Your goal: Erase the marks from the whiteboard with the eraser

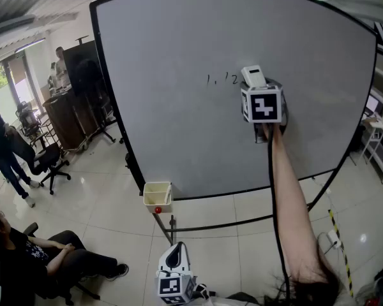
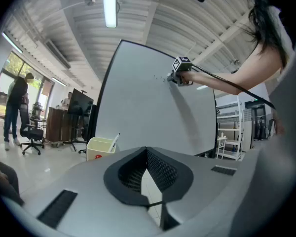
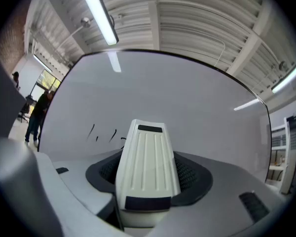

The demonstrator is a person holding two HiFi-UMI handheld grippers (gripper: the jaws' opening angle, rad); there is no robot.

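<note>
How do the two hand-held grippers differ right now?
The right gripper clamps a white eraser; the left gripper is shut on nothing. The right is raised to the whiteboard beside the marks; the left hangs low, away from it. Both have their jaws closed.

The setting is an open-plan office or lab hall. Indicators are a large freestanding whiteboard (image 1: 179, 107), wheeled office chairs (image 1: 51, 161), a dark display on a stand (image 1: 88, 69) and metal shelving (image 2: 229, 139). The glossy tiled floor (image 1: 108, 203) and ribbed ceiling (image 3: 187, 23) with tube lights (image 2: 109, 4) also match.
</note>
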